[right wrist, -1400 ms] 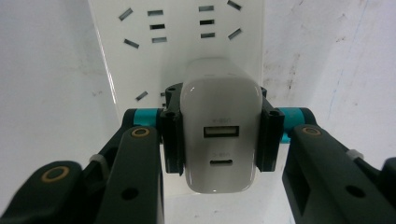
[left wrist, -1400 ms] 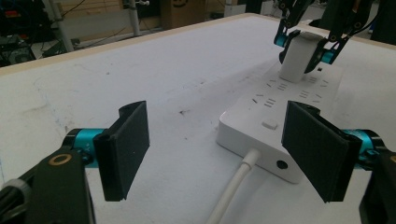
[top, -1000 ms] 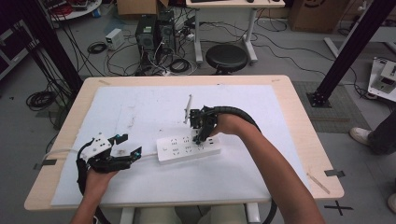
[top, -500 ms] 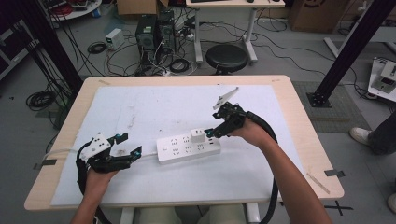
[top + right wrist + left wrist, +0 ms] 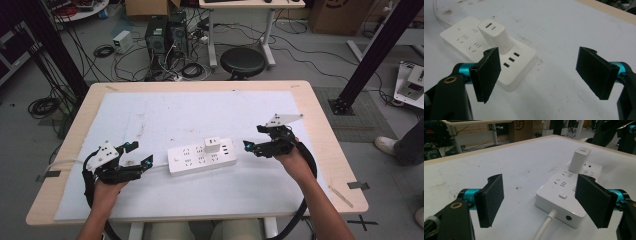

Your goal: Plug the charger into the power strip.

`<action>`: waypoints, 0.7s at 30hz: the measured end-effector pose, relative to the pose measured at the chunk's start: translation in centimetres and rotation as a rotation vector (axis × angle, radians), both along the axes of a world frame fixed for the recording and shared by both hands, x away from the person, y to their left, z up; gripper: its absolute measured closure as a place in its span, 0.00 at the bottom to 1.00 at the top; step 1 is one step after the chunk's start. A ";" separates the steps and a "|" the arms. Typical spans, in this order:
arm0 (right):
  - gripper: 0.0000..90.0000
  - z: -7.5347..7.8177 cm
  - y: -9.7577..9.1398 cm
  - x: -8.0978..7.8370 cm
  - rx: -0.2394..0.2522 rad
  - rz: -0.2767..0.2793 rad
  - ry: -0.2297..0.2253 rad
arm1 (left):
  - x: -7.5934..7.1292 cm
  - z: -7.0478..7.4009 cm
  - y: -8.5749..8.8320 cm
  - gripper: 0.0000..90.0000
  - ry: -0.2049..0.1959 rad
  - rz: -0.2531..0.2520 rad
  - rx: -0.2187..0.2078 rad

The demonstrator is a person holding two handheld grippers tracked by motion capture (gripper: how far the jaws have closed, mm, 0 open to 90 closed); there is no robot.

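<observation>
Both my grippers, left [image 5: 146, 161] and right [image 5: 246, 145], gape empty, the right's jaws just opened; a careless sweep could knock the charger [image 5: 212, 144] loose from the strip [image 5: 200, 157].

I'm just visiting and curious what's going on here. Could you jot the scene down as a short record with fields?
Surface: wooden table under a white mat
Main item: white power strip lying flat mid-table
Plugged in: white charger standing upright in the strip
Strip cable: leaves the strip's left end
Left hand-held gripper: open, empty, beside the cable end
Right hand-held gripper: jaws just opened, empty, apart from the strip's other end
</observation>
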State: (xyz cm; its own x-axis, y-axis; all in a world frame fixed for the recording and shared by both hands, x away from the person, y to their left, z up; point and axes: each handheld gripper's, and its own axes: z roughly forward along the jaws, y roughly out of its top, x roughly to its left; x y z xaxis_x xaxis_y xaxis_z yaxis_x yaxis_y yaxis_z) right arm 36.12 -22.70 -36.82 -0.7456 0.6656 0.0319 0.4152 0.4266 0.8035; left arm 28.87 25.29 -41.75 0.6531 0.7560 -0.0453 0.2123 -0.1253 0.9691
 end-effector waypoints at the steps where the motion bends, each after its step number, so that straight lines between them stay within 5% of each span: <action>1: 0.23 -0.3 -0.5 -0.4 0.011 -0.006 -0.005 | 0.0 0.0 0.0 0.26 0.000 0.001 -0.003; 21: 0.21 -2.6 -2.6 -4.3 0.065 -0.113 -0.080 | -0.3 0.1 0.1 0.26 -0.010 0.002 -0.004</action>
State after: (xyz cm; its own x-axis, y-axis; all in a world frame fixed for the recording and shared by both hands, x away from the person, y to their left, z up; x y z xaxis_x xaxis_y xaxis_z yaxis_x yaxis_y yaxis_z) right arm 31.84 -25.28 -39.45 -0.6680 0.7439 0.0213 0.3916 0.3271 0.8601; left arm 28.59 25.42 -41.62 0.6519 0.7572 -0.0414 0.2025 -0.1211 0.9718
